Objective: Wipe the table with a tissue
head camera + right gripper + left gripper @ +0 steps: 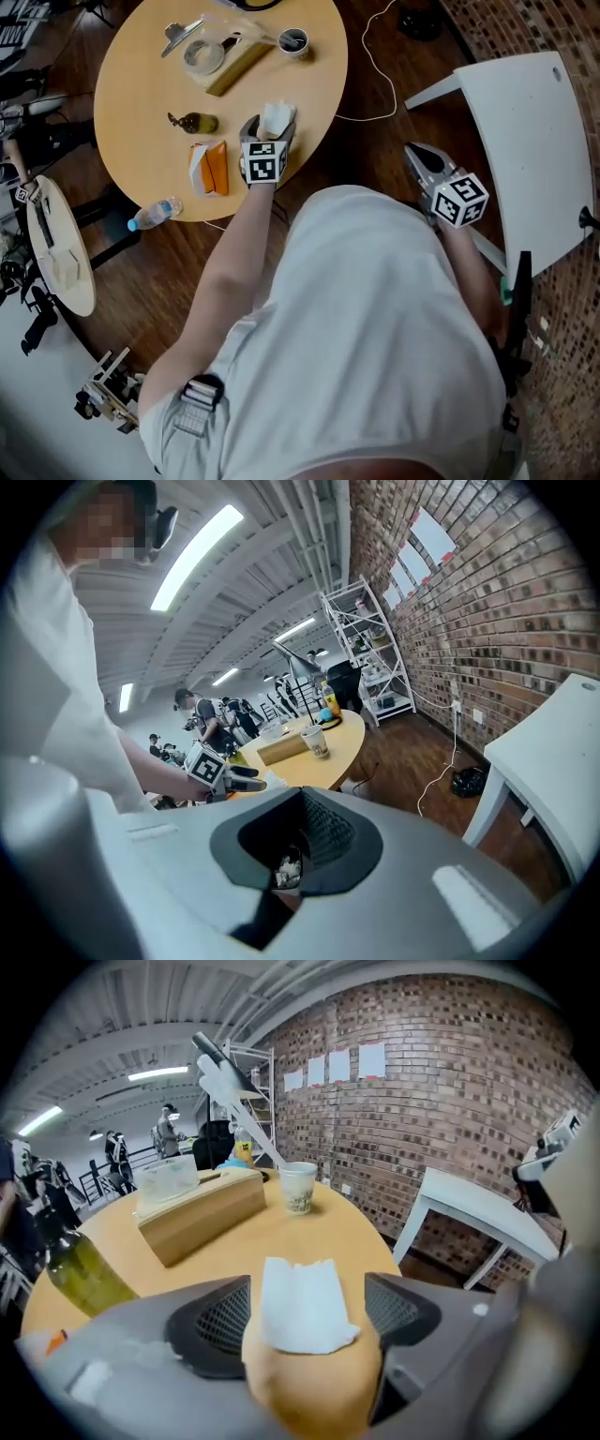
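Tissue (277, 113) part-hidden (head view) between spread left tool (270, 126) jaws

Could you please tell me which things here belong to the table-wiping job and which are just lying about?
Job: tissue, lying between the open left tongs; round table; wooden tissue box.
Lying about: paper cup; tape roll; green bottle; orange packet; water bottle.
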